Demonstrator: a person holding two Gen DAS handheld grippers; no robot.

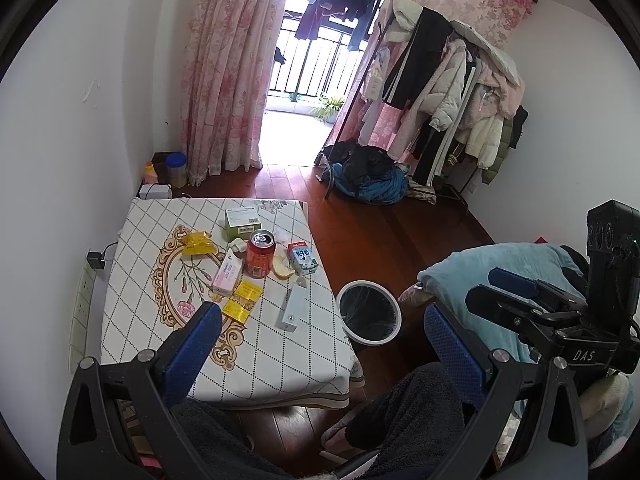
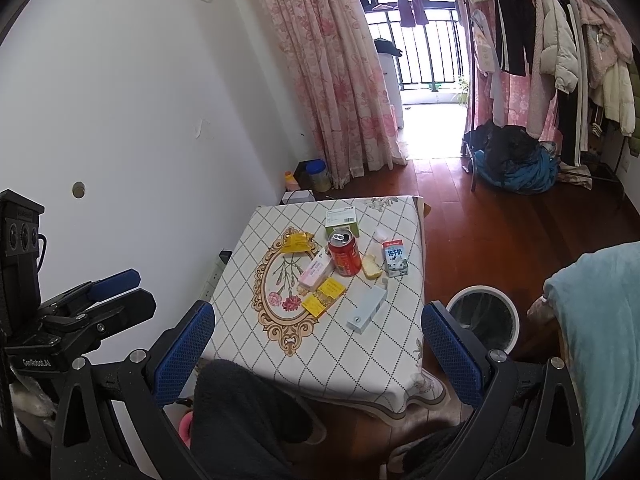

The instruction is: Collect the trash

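A small table (image 1: 248, 364) (image 2: 384, 360) with a checked cloth holds trash: a red can (image 1: 261, 253) (image 2: 344, 254), a milk carton (image 1: 303, 257) (image 2: 395, 258), a bread piece (image 1: 283, 267) (image 2: 371, 267), a pink box (image 1: 228, 275) (image 2: 315, 272), yellow wrappers (image 1: 241, 300) (image 2: 323, 296), a long pale box (image 1: 293, 307) (image 2: 368, 310) and a green-white box (image 1: 242, 223) (image 2: 342, 220). A white-rimmed bin (image 1: 369, 312) (image 2: 483, 317) stands on the floor right of the table. My left gripper (image 1: 320, 344) and right gripper (image 2: 318, 344) are open and empty, held back from the table's near edge.
A bed with a blue blanket (image 1: 500, 280) (image 2: 592, 320) lies right of the bin. A clothes rack (image 1: 452, 92) and a pile of clothes (image 1: 368, 176) stand at the far right. Jars (image 1: 176, 168) sit in the corner behind the table. The person's knees (image 1: 400, 420) are below.
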